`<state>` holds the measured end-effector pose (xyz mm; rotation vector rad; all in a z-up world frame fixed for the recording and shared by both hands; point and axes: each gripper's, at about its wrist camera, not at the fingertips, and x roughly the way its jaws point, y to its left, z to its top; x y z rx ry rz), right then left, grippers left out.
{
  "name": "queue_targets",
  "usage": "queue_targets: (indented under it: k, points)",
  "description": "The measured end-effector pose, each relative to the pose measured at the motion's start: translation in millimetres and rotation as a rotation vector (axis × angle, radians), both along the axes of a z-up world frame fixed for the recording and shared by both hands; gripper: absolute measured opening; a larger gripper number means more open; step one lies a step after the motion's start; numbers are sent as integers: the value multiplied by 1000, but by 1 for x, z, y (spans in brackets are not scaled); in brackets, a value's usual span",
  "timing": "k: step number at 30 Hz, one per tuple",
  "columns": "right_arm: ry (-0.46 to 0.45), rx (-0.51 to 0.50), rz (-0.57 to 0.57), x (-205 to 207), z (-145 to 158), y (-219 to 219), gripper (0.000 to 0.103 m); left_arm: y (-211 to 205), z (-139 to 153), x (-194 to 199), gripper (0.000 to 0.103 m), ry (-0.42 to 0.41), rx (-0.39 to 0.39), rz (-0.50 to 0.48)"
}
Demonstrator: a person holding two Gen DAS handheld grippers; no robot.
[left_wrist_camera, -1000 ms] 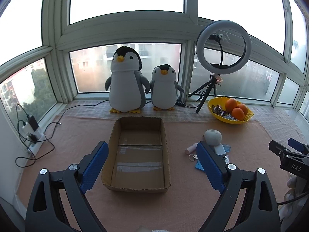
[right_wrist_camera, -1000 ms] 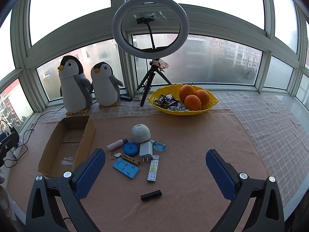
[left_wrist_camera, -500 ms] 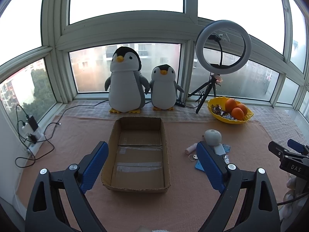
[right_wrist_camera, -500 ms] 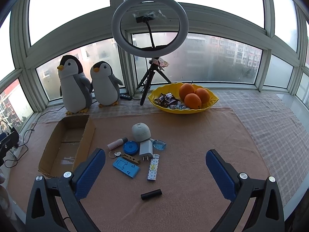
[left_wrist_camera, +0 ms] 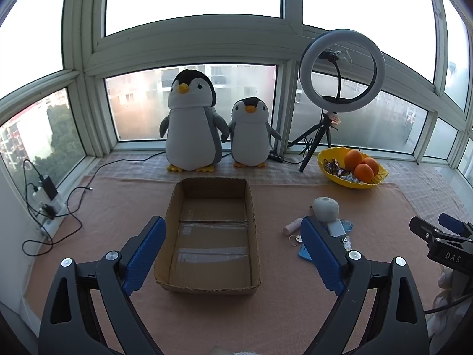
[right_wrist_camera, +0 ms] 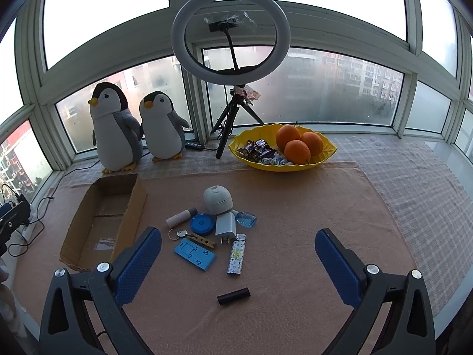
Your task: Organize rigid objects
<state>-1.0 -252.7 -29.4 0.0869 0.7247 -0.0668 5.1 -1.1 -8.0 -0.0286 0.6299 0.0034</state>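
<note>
I have both grippers held above the peach mat (right_wrist_camera: pixel 295 207) with their blue-padded jaws spread wide and nothing between them. My left gripper (left_wrist_camera: pixel 233 242) looks straight down the cardboard box (left_wrist_camera: pixel 211 233), which lies open and bare just ahead, framed between its fingers. My right gripper (right_wrist_camera: pixel 238 250) faces the loose pile: the black cylinder (right_wrist_camera: pixel 233 295) lies nearest, between the fingers, and just past it the patterned lighter (right_wrist_camera: pixel 236 254) and blue case (right_wrist_camera: pixel 195 254). Farther on sit the white charger (right_wrist_camera: pixel 226 224), blue round case (right_wrist_camera: pixel 202 224), keys (right_wrist_camera: pixel 177 233), clothespin (right_wrist_camera: pixel 202 239), small pink tube (right_wrist_camera: pixel 181 217) and grey round device (right_wrist_camera: pixel 218 200). The box lies left of this pile
</note>
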Motion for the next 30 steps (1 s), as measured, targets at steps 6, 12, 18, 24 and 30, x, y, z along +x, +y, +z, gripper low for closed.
queue_targets:
  k: [6, 12, 18, 24, 30]
  points:
    - [0, -2, 3, 0, -2, 0, 103, 11, -8, 4, 93, 23, 7, 25]
    - [4, 1, 4, 0, -3, -3, 103, 37, -21, 11, 93, 68, 16, 77]
    - [14, -3, 12, -1, -7, -4, 103, 80, -43, 27, 93, 156, -11, 140]
    - [35, 6, 9, -1, -12, -9, 103, 119, -80, 46, 93, 270, -61, 203]
    - [50, 27, -5, -2, -18, -16, 103, 134, -122, 61, 91, 382, -89, 241]
